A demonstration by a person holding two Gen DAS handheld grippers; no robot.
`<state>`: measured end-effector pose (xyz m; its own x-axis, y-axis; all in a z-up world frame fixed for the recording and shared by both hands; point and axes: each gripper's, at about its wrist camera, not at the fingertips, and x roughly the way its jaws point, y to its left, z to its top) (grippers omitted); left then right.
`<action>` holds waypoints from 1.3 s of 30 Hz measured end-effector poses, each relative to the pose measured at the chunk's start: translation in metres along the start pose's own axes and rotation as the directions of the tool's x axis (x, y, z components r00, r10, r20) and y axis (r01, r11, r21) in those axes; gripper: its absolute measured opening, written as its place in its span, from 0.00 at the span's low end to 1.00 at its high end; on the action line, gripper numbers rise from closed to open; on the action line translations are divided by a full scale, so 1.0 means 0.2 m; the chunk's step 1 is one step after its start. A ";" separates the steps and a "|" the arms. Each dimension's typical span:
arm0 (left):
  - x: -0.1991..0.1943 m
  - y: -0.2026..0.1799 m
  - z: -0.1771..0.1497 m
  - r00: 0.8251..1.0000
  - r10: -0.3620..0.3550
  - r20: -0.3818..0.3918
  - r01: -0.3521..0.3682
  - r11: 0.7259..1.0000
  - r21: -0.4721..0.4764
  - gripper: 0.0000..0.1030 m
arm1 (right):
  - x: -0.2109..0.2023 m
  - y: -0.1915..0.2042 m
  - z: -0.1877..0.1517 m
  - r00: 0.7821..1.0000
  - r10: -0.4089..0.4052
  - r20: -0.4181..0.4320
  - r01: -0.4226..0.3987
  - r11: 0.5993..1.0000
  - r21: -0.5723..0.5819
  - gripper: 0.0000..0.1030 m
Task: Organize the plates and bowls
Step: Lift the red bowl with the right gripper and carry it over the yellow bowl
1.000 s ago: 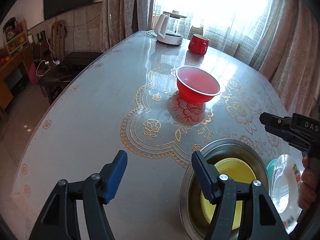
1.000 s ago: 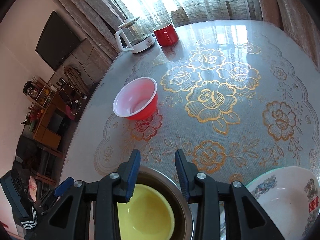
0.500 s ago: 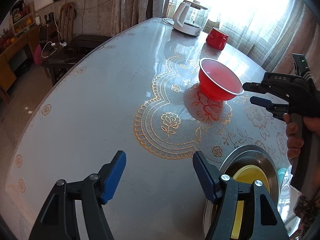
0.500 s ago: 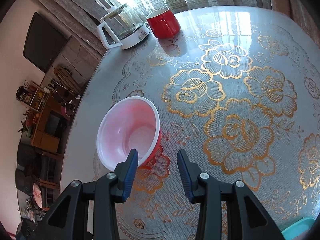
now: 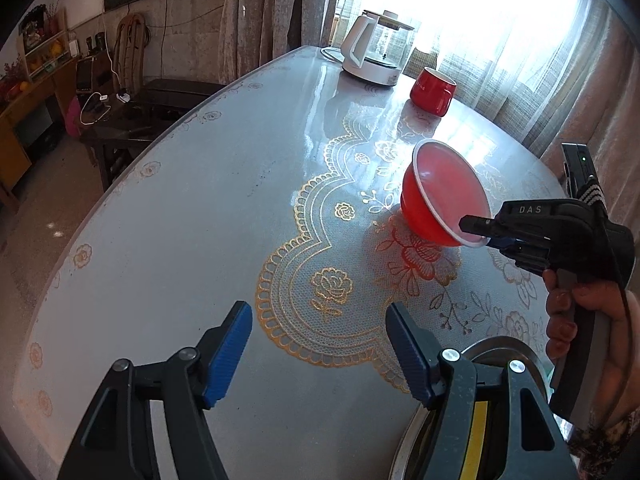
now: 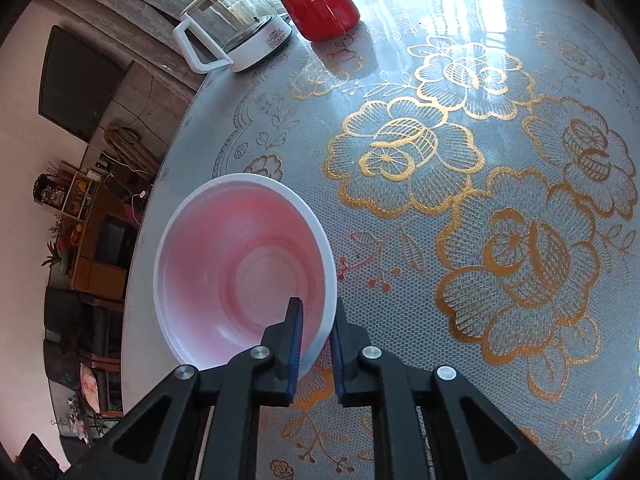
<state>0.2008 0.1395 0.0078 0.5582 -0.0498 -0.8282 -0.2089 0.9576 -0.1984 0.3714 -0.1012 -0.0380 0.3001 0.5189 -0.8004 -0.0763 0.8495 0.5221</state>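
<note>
With its two blue-padded fingers pinched onto the near rim, the right gripper (image 6: pixel 316 340) has clamped the red plastic bowl with the white rim and pale pink inside (image 6: pixel 244 268), one pad inside the bowl and one outside against the wall. In the right wrist view the bowl sits around 10 o'clock from the fingertips, resting on the round table with the grey, gold-flowered lace cloth under a glossy cover (image 6: pixel 460 208). Whether the bowl is lifted off the cloth at all, can't really tell.

The left gripper (image 5: pixel 318 344) is a different story: jaws spread wide with nothing between them, just bare tablecloth showing in the gap. From that camera the same bowl is up at about 1 o'clock, and a person's hand (image 5: pixel 584 320) is wrapped around the black handle of the right gripper at 3 o'clock.

Right under the left gripper's right finger, at roughly 5 o'clock, there's a shiny round steel basin (image 5: pixel 516 352) with a yellow dish (image 5: pixel 478 440) sitting inside it, mostly hidden by the finger.

Further out on the far side of the table, around 12 o'clock in both views, stand a glass kettle with a white handle and base (image 6: pixel 236 36) and a squat red ceramic mug (image 6: pixel 320 4) just beside it, well apart from the bowl.
</note>
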 end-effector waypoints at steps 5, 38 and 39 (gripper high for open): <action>0.03 -0.10 0.10 0.999 -0.020 0.028 0.019 0.999 0.045 0.68 | -0.04 0.01 -0.07 1.000 -0.025 -0.015 0.024 0.999 -0.038 0.11; 0.09 -0.39 0.15 0.997 -0.013 0.080 -0.005 0.975 0.220 0.07 | -0.33 0.03 -0.29 0.999 -0.009 0.035 0.012 0.994 -0.104 0.11; 0.07 -0.39 0.13 0.996 -0.021 0.088 0.002 0.976 0.217 0.07 | -0.35 0.03 -0.30 0.999 -0.006 0.046 0.011 0.994 -0.107 0.11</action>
<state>0.2455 0.0724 0.0261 0.6311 -0.0450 -0.7744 -0.0289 0.9963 -0.0814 0.2925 -0.1270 0.0031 0.3438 0.5090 -0.7891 -0.1744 0.8603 0.4790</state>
